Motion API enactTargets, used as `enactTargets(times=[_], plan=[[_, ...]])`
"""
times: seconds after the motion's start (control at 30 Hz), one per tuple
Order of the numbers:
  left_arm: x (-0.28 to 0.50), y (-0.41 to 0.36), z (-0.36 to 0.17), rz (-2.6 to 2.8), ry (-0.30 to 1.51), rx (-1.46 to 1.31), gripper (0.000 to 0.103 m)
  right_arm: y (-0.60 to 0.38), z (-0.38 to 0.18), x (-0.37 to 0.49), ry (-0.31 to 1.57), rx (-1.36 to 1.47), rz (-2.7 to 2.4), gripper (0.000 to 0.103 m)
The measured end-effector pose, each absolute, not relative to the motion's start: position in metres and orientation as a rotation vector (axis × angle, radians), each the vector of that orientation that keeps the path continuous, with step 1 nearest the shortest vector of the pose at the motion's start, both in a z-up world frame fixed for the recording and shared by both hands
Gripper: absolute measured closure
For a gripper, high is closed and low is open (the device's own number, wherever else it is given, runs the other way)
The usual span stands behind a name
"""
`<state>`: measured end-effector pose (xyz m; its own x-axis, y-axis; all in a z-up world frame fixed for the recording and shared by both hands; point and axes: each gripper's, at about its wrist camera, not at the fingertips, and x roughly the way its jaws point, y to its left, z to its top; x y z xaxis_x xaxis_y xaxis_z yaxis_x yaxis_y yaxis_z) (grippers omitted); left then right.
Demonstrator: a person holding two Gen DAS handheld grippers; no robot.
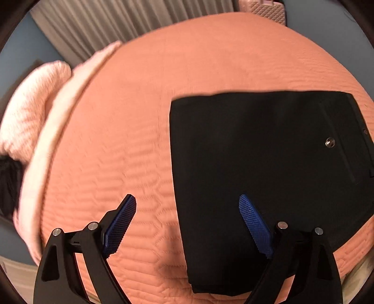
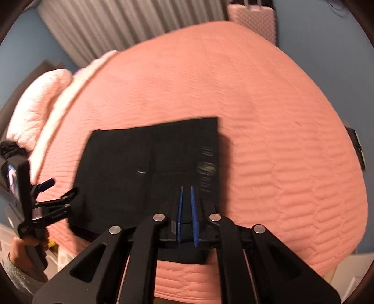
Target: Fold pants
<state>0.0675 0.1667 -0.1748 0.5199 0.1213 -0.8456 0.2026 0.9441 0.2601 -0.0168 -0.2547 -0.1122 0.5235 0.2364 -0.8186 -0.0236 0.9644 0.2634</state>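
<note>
Black pants [image 1: 257,152] lie folded into a flat rectangle on the orange quilted bedspread [image 1: 140,117], with a metal button [image 1: 330,142] near their right side. My left gripper [image 1: 187,197] hangs wide open above the pants' left edge, one blue pad over the cover and one over the fabric, holding nothing. In the right wrist view the pants [image 2: 145,168] lie just ahead. My right gripper [image 2: 186,187] hovers over their near edge, its blue pads a narrow slit apart with no cloth pinched. The left gripper [image 2: 53,194] shows at the left, held by a hand [image 2: 23,252].
A fluffy pink pillow [image 1: 30,112] and a pale folded-back strip lie along the bed's left side. Grey curtains [image 1: 105,23] hang behind. A pink quilted object [image 2: 254,18] stands past the far corner. A dark object [image 2: 357,147] sits at the bed's right edge.
</note>
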Motion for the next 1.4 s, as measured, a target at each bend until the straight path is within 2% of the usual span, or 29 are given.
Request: enactTargets(times=[0.1,0.27,0.43,0.47,0.53,0.67,0.77,0.93,1.3,1.33,1.37,1.4], plan=[[0.062,0.157,-0.169,-0.071,1.028,0.338,0.015,-0.212,-0.109,-0.006,1.007,0.186,0.243,0.095],[0.057,0.141,-0.18,-0.099,1.074,0.328,0.015,-0.178,-0.176,-0.003,1.129,0.105,0.254,0.097],[0.048,0.133,-0.191,-0.099,1.1,0.331,0.015,-0.194,-0.146,-0.01,1.071,0.197,0.225,0.092],[0.053,0.134,-0.194,-0.099,1.104,0.327,0.015,-0.194,-0.152,-0.008,1.088,0.157,0.213,0.084],[0.054,0.133,-0.197,-0.095,1.113,0.333,0.015,-0.194,-0.175,-0.003,1.15,0.084,0.174,0.084],[0.058,0.132,-0.2,-0.088,1.113,0.348,0.014,-0.198,-0.151,-0.004,1.088,0.204,0.186,0.083],[0.064,0.13,-0.2,-0.086,1.118,0.33,0.014,-0.191,-0.144,0.006,1.071,0.182,0.206,0.083],[0.073,0.127,-0.202,-0.085,1.116,0.329,0.014,-0.19,-0.172,0.024,1.123,0.143,0.186,0.085],[0.081,0.128,-0.201,-0.074,1.119,0.273,0.014,-0.231,-0.151,0.019,1.096,0.216,0.07,0.083],[0.081,0.129,-0.2,-0.066,1.121,0.263,0.014,-0.233,-0.151,0.021,1.095,0.227,0.062,0.082],[0.081,0.131,-0.2,-0.063,1.124,0.253,0.014,-0.237,-0.15,0.021,1.09,0.227,0.054,0.073],[0.083,0.134,-0.2,-0.057,1.127,0.243,0.014,-0.241,-0.148,0.022,1.086,0.215,0.041,0.053]])
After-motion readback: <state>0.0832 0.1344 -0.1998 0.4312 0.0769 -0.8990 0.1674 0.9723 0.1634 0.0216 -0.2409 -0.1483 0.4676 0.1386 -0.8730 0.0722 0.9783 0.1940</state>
